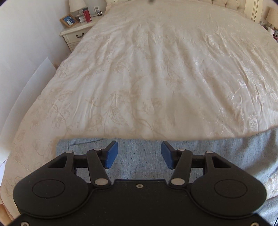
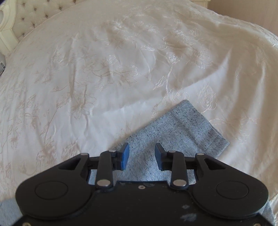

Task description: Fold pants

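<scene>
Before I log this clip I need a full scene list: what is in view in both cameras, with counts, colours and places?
pants: one, heathered blue-grey, flat on the near part of the bed under both tools
bedspread: one, cream with floral embroidery, covering the bed
headboard: one, cream tufted, far end of the bed
nightstand: one, cream with a dark drawer pull, far left of the bed
lamp: one, pale shade, on the nightstand
red bottle: one, red, on the nightstand
photo frame: one, wooden, on the nightstand
left tool: black with blue pads, open, over the pants
right tool: black with blue pads, open, over the pants
</scene>
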